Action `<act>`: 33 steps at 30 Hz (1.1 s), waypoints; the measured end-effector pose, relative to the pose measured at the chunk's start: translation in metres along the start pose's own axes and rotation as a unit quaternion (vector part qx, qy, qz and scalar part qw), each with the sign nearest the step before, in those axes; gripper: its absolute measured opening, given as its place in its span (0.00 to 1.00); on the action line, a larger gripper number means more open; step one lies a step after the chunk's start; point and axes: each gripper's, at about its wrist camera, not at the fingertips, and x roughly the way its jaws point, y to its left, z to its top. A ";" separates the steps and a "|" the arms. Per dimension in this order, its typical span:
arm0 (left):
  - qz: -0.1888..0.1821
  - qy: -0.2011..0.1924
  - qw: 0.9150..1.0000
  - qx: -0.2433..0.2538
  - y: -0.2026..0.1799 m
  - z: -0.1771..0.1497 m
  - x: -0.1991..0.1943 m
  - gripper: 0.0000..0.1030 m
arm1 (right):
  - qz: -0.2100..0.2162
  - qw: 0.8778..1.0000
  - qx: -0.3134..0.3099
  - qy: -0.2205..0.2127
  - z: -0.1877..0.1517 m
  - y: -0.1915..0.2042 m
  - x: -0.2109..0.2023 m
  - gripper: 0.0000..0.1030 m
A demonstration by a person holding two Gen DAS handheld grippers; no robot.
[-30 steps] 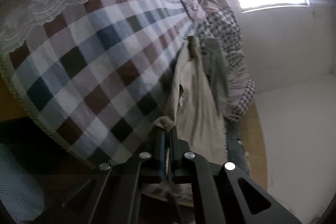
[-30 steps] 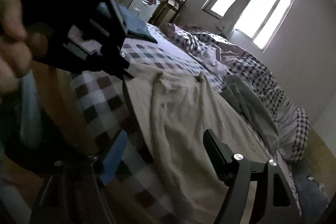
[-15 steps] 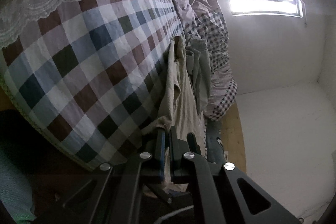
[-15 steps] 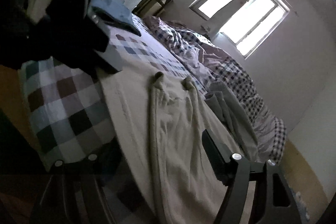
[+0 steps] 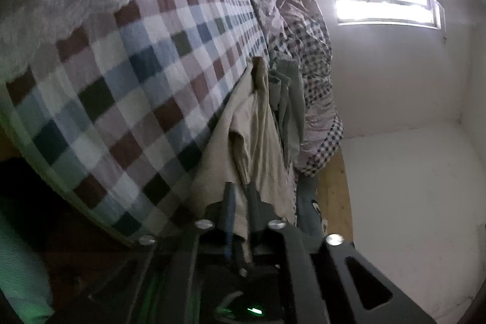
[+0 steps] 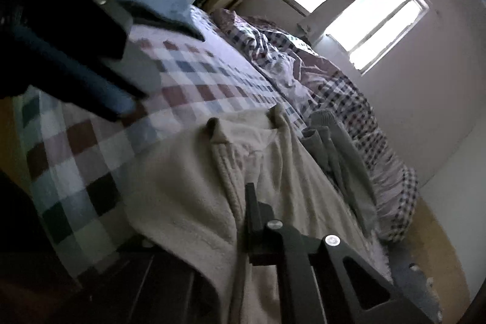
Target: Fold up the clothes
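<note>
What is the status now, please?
Left gripper fingers opening, beige garment edge between them. Right gripper shut on same garment. Grey-green garment lies alongside.

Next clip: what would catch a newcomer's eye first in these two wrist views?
The big checked bedspread filling the left of both views, with a beige garment spread along its near edge. Beyond it lies a grey-green garment against a rumpled gingham duvet, under a bright window. The right gripper is shut on the beige garment, while the left gripper is opening with its edge between the fingers.
</note>
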 end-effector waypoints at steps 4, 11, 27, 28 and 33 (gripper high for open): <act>0.010 0.008 0.999 0.042 -0.018 0.023 0.007 0.65 | 0.039 0.998 0.055 0.009 0.006 -0.030 -0.008 0.03; 0.003 0.088 0.986 0.144 -0.066 0.069 0.068 0.75 | 0.076 0.989 0.127 0.015 0.016 -0.078 -0.026 0.03; -0.001 0.212 0.960 0.185 -0.093 0.131 0.220 0.75 | 0.092 0.982 0.165 0.012 0.016 -0.102 -0.040 0.03; -0.003 0.213 0.959 0.187 -0.095 0.135 0.225 0.75 | 0.094 0.981 0.167 0.012 0.016 -0.102 -0.041 0.03; -0.015 0.216 0.959 0.186 -0.097 0.153 0.237 0.71 | 0.094 0.979 0.181 0.010 0.014 -0.109 -0.046 0.03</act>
